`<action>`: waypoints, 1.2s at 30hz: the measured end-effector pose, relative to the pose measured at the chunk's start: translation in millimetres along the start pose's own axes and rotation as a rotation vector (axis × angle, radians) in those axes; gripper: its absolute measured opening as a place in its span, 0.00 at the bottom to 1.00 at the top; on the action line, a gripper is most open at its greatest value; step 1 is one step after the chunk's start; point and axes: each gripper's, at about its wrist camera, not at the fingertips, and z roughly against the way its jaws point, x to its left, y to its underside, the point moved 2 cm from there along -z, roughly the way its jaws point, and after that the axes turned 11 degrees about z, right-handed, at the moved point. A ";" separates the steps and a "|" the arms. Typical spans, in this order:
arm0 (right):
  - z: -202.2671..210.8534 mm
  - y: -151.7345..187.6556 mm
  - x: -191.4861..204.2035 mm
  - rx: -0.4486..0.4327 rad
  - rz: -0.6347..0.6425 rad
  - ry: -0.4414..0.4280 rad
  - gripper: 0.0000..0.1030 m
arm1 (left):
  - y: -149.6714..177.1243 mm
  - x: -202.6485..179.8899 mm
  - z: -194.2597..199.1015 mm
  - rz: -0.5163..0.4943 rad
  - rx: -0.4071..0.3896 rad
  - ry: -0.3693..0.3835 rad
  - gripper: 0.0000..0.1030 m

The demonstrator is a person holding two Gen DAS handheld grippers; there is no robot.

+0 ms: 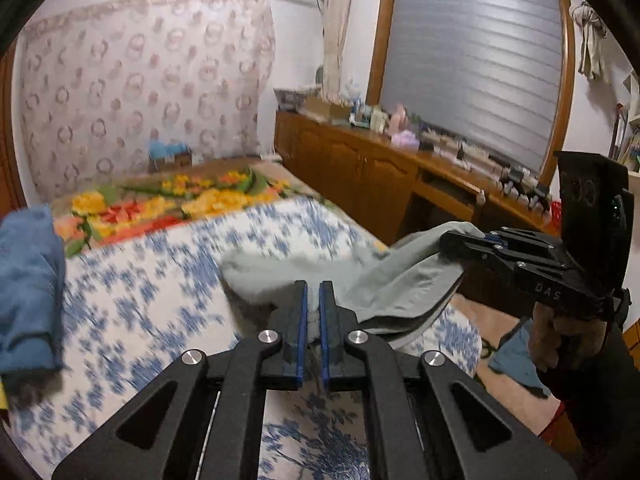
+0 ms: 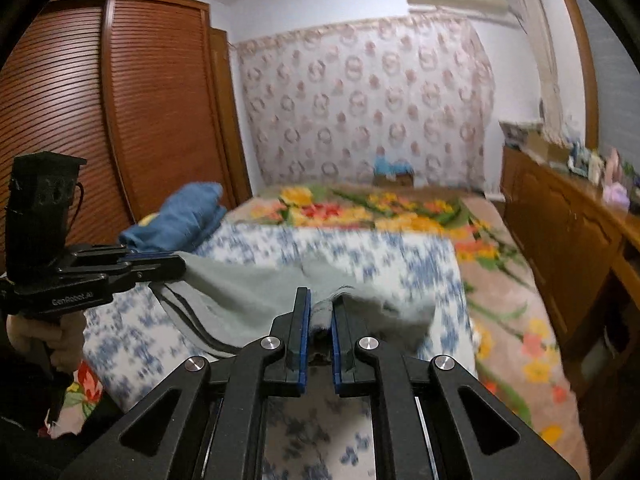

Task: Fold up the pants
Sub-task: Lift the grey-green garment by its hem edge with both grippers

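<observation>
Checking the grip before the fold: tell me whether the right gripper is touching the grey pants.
Touching. The right wrist view shows the right gripper pinching the grey pants between its blue pads.

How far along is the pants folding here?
Done: both grippers have hold of the grey-green pants; the left gripper and the right gripper are each shut on an edge of the cloth. In hand: the pants hang between them above the blue-flowered sheet. Left: the folding itself; no finished fold shows yet.

Pants [image 1: 404, 276] pale grey-green; bedsheet [image 1: 160, 280] white, blurred blue print, probably floral.
</observation>
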 end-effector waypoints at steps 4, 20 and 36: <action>9.2 -33.8 4.7 -0.059 0.033 -0.018 0.08 | -26.1 0.3 27.4 -0.011 -0.081 -0.003 0.06; -105.6 -139.7 -25.3 -0.087 0.075 -0.111 0.08 | -127.7 76.8 10.5 -0.060 -0.189 -0.173 0.06; -218.2 -77.1 -18.1 0.070 0.041 -0.186 0.08 | -68.2 131.7 -22.4 -0.029 -0.087 -0.298 0.06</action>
